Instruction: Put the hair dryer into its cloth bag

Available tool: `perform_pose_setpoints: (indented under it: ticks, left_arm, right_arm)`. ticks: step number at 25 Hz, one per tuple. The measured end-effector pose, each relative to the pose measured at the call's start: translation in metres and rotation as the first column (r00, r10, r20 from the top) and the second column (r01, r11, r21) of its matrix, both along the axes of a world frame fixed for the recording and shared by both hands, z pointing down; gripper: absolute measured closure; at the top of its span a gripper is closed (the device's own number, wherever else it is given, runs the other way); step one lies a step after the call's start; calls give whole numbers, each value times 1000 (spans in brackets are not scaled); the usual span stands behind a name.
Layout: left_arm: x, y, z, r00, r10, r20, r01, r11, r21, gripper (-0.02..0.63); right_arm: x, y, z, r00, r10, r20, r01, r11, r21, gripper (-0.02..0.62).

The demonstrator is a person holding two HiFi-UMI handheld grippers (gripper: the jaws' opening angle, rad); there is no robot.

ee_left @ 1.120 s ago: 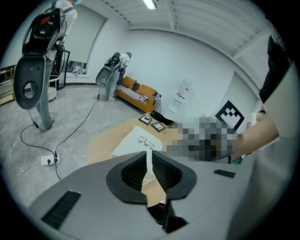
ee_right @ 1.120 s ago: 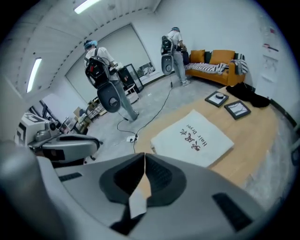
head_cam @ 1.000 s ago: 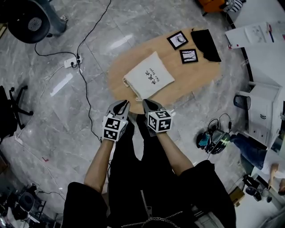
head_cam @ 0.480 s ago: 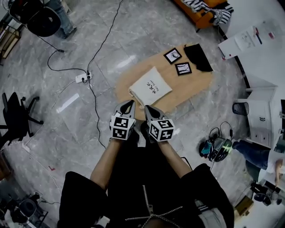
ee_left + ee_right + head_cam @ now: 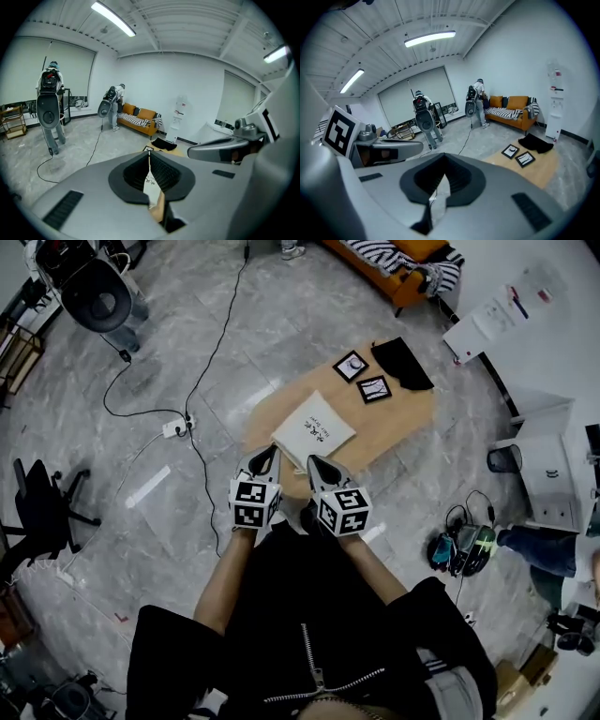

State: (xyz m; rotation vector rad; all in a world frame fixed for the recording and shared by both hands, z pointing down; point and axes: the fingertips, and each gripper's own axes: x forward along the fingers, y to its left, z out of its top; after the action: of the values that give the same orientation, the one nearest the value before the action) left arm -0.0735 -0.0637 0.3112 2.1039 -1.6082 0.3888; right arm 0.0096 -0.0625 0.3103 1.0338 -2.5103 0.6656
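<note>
The left tool (image 5: 269, 450) and the right tool (image 5: 313, 462) are held side by side over the near edge of the wooden bench (image 5: 405, 414). Both are closed tip to tip, and nothing is gripped in either. The white cloth bag (image 5: 314, 430) is laid flat at the near end of the bench, just beyond the tools. Whether the hair dryer is inside it cannot be told. Two framed pictures (image 5: 362, 377) and a black cloth (image 5: 401, 364) are seen at the far end.

Left gripper (image 5: 265, 457) and right gripper (image 5: 313, 468): side by side before torso, bare forearms extended, tips angled forward-down, jaws of both closed, nothing between them.
</note>
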Motion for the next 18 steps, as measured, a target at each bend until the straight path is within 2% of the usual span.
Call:
perform_pose_setpoints:
  ticks: [9,18]
  left_arm:
    - [-7,11,-15,1000,7,18,-7,999,33,586]
    - [-18,17,-16,1000,-6,16,5,999,40,586]
  right_arm:
    - [-17,7,-13,1000,-19,17,18,999,45,586]
    - [-27,16,-14,999,-38,11,37,998,54,586]
